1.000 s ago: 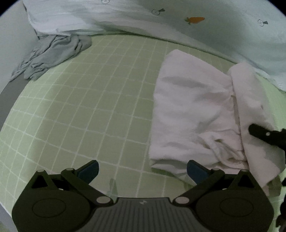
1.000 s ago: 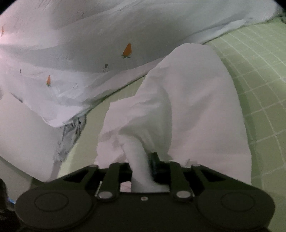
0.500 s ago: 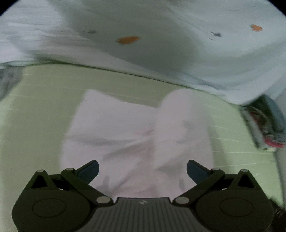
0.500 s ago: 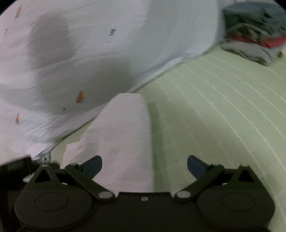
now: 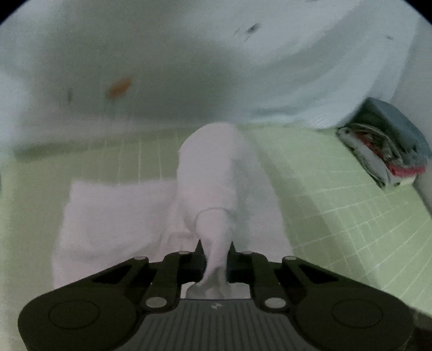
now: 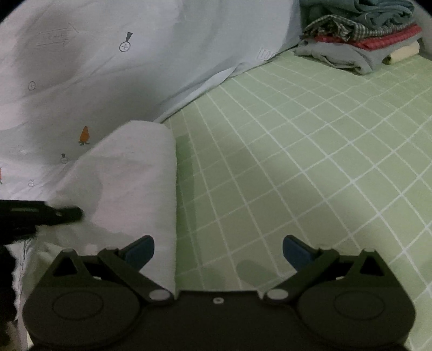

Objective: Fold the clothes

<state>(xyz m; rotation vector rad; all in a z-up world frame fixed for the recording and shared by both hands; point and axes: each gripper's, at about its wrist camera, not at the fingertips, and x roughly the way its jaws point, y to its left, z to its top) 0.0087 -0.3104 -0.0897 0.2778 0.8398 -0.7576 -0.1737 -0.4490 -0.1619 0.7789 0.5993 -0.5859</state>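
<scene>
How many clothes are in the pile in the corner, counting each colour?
Folded stack, layers that show:
Teal: 1
Dark checked: 1
Red: 1
Grey: 1
Cream: 1
Total: 5

Little that can be read is found. On the pale duvet cover (image 6: 113, 67), in the right wrist view, an embossed outlined label is seen at its edge beside the green checked bedsheet (image 6: 310, 151); only the letters "LO" can be made out, the rest being cut off by a fold. A faint arrow-shaped outline with lettering inside is printed higher on the same cover, too faint to be read. The small carrot and round plus-sign motifs carry no words.
</scene>
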